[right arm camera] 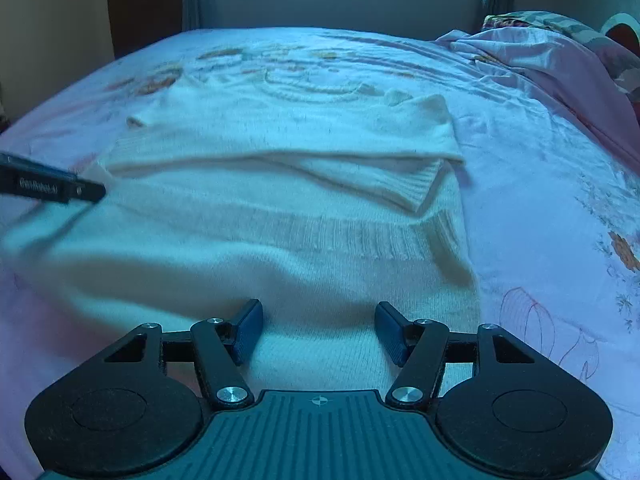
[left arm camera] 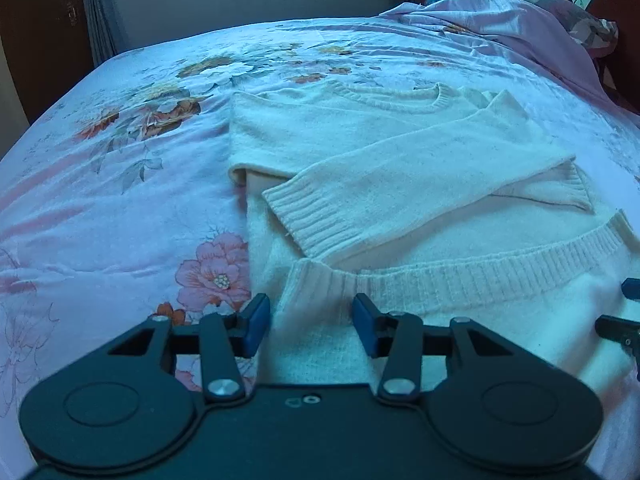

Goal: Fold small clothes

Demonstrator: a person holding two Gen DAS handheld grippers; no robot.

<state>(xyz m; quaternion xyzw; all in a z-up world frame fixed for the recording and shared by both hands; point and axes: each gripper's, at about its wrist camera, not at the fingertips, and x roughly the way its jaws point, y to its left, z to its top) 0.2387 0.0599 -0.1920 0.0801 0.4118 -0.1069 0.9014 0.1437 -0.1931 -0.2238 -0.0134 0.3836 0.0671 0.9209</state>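
Left wrist view: left gripper [left arm camera: 311, 326] spread wide, nothing clamped; blue pads [left arm camera: 256, 326] hovering at the near folded edge of the white sweater [left arm camera: 360, 152]. Ribbed hem band [left arm camera: 480, 276] just ahead of the jaws, ribbed cuff [left arm camera: 308, 216] beyond it, sleeves crossed over the body. Bare floral bedsheet [left arm camera: 120, 168] stretching left of the jaws. Right gripper's tip [left arm camera: 624, 320] at the right border.

Right wrist view: right gripper [right arm camera: 319, 332] likewise wide apart, holding nothing, over the sweater's [right arm camera: 280, 184] near fold. Sweater's right edge just right of the jaws, open sheet [right arm camera: 540, 200] beyond. Crumpled pink bedding [right arm camera: 552, 56] far ahead-right. Left gripper [right arm camera: 52, 184] ahead-left.
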